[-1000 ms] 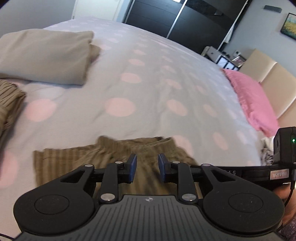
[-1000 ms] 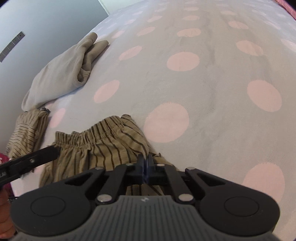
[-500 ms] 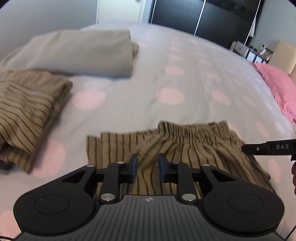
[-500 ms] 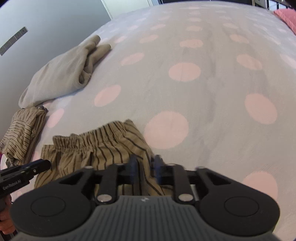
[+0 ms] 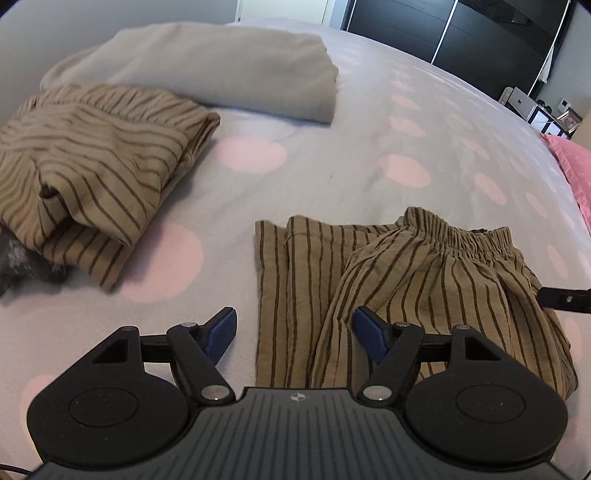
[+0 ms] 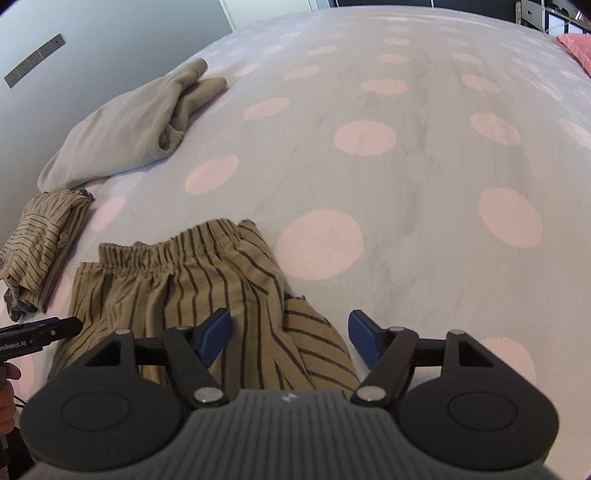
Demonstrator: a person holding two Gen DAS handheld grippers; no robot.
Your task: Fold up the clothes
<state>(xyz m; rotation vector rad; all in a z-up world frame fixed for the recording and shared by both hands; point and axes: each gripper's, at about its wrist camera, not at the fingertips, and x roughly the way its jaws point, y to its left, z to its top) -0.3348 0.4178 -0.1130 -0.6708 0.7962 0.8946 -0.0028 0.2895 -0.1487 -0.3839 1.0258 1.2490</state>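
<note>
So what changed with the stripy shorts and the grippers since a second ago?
The right gripper was shut on the striped shorts a second ago; it has opened and let them go. The left gripper opened wider too, holding nothing. The shorts now lie folded on the spotted bedcover. The folded striped garment and the beige garment stayed where they were.

Both wrist views — low, sharing striped shorts (image 5: 424, 280)

My view: bed (image 5: 369, 122), grey cover with pink dots | grey wall (image 6: 110, 40) | dark wardrobe (image 5: 461, 33) | pink pillow (image 5: 572, 166)
</note>
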